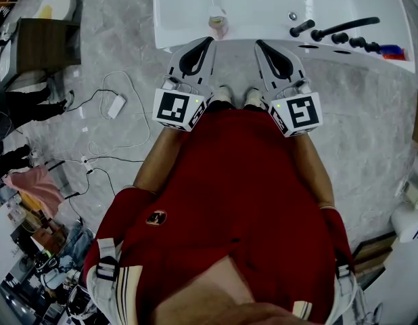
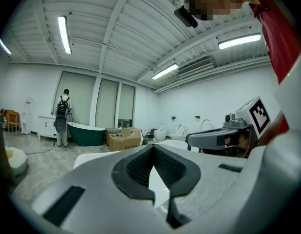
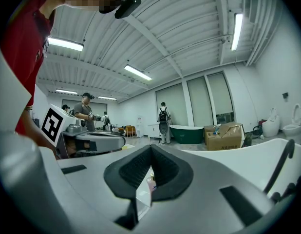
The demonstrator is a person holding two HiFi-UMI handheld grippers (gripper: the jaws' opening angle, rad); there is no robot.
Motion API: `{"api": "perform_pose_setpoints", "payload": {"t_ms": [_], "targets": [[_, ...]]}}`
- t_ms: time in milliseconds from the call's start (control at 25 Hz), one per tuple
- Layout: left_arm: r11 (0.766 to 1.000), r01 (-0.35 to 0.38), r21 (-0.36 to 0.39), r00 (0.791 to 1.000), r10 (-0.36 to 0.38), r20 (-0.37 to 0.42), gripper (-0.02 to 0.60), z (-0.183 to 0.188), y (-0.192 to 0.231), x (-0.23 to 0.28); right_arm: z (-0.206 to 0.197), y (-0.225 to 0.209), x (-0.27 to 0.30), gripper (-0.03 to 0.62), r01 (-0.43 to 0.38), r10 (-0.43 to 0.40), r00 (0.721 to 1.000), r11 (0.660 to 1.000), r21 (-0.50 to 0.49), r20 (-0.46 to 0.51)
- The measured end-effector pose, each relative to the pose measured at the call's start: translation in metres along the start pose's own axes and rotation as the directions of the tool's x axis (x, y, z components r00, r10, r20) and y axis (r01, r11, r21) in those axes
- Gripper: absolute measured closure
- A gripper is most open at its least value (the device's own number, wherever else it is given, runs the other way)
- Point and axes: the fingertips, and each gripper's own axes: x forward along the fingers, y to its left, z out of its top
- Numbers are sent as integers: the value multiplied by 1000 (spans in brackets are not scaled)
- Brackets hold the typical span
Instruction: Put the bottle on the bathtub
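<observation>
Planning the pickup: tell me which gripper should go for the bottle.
Left, probably: the left gripper sits nearer the bottle on the bathtub rim than the right gripper; both are shut.

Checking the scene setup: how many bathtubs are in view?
2: a white bathtub right in front of the person, and a dark green bathtub far back by the windows. Others may be hidden.

I see a grey stone floor (image 1: 121, 46). Long lights (image 2: 63, 34) shine on the white ceiling (image 2: 121, 23). Far back stand tall windows (image 2: 107, 104), a green tub (image 2: 87, 133) and a brown box (image 2: 124, 138).
</observation>
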Motion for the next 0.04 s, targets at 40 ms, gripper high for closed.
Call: {"api": "perform_pose_setpoints", "payload": {"t_ms": [40], "targets": [[1000, 2, 1, 1000, -2, -1, 575, 0, 0, 0, -1, 0, 0, 595, 0, 0, 1000, 1000, 0, -1]]}}
